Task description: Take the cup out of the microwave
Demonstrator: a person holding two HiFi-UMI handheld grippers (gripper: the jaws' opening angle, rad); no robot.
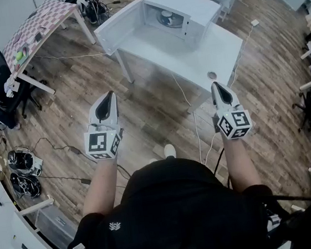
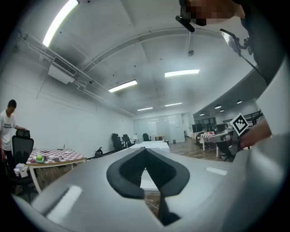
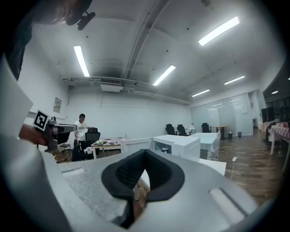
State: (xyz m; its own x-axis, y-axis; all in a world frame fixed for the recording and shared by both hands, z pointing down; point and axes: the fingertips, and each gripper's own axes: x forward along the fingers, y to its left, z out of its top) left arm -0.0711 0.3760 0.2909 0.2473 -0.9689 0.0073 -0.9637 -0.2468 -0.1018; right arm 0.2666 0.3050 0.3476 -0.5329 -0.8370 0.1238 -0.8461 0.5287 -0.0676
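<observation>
**Cup inside the open microwave, both hand-held grippers empty**

The left hand-held gripper [image 1: 107, 95] hangs over the wood floor [image 1: 154, 113], its jaws together on nothing. Ahead, the microwave [image 1: 189, 4] stands open on the white worktop [image 1: 192, 55], with the cup [image 1: 167, 18] inside it. The right hand-held gripper [image 1: 217, 85] is likewise closed and empty, near the worktop's corner.

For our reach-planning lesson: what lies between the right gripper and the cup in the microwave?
Head view: from the right gripper, a small round object, then bare white table up to the cup inside the open microwave.
</observation>
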